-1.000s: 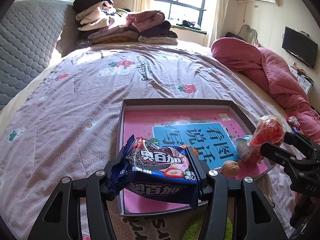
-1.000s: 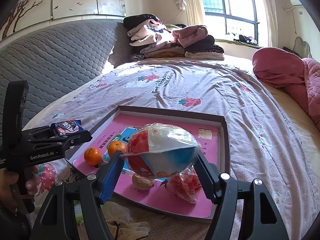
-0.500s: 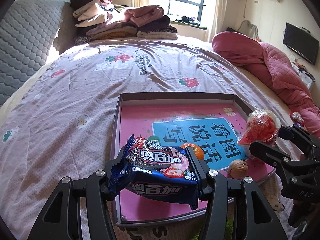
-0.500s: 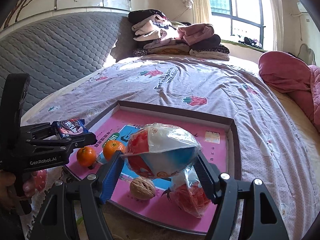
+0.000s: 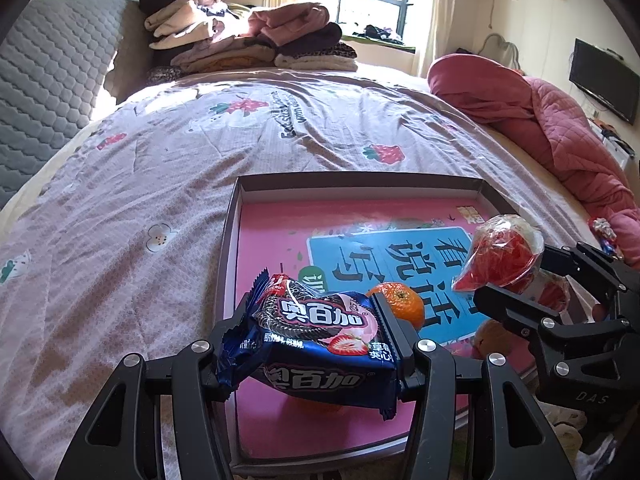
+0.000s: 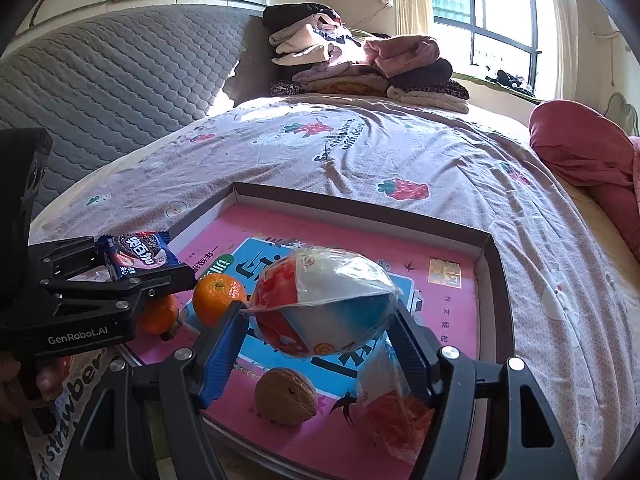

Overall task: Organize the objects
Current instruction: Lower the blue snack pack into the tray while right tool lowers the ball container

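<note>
My left gripper (image 5: 312, 314) is shut on a dark blue cookie packet (image 5: 320, 344) and hovers over the near left corner of a shallow tray (image 5: 360, 180) with a pink floor. My right gripper (image 6: 320, 316) is shut on a clear-wrapped red, white and blue snack (image 6: 324, 304), held above the tray's near side. On the tray floor lie two oranges (image 6: 218, 298), a walnut (image 6: 286, 396) and a second wrapped red snack (image 6: 394, 412). The right wrist view shows the left gripper (image 6: 140, 260) with its packet (image 6: 138, 256) at the left.
The tray (image 6: 360, 204) lies on a bed with a strawberry-print sheet (image 5: 120, 200). Folded clothes (image 5: 248, 36) are stacked at the far end, a pink quilt (image 5: 540, 120) is bunched at the right, and a grey padded headboard (image 6: 100, 80) runs along the left. A hand (image 6: 16, 384) grips the left tool.
Both grippers have sunk and moved in over the tray, which now looks closer. An orange has come into sight beside the cookie packet. Both grips are unchanged.
</note>
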`<state>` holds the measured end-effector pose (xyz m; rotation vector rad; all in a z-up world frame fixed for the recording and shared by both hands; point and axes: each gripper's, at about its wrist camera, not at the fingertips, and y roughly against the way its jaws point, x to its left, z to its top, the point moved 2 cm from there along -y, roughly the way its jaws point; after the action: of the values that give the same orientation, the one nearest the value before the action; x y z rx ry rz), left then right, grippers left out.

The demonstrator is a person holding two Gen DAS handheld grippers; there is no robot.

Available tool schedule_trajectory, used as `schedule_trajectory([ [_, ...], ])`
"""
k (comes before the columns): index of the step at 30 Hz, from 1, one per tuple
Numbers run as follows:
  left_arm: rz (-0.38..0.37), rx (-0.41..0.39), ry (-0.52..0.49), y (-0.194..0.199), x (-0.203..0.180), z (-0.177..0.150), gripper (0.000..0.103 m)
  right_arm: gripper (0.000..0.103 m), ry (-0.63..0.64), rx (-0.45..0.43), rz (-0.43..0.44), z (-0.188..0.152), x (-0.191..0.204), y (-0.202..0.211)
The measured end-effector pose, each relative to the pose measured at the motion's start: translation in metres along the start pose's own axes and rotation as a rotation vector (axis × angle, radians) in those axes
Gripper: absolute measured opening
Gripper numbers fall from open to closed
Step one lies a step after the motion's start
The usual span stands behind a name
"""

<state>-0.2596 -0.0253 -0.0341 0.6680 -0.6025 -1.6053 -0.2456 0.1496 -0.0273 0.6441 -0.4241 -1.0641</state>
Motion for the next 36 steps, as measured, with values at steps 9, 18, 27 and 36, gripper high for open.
schedule_trajectory([
  [9,0.026,-0.005,-0.014,-0.004,0.001,-0.001,0.057,0.070,0.108,0.021,-0.039,-0.001,0.014,-0.010],
  [18,0.039,0.000,-0.025,-0.006,0.001,-0.001,0.057,0.071,0.147,0.040,-0.007,-0.002,0.024,-0.013],
  [27,0.047,0.005,-0.031,-0.007,0.001,-0.002,0.057,0.070,0.221,0.093,0.000,-0.011,0.038,-0.019],
  [36,0.042,0.033,-0.015,-0.013,0.005,-0.003,0.058,0.071,0.212,0.096,0.004,-0.011,0.038,-0.018],
])
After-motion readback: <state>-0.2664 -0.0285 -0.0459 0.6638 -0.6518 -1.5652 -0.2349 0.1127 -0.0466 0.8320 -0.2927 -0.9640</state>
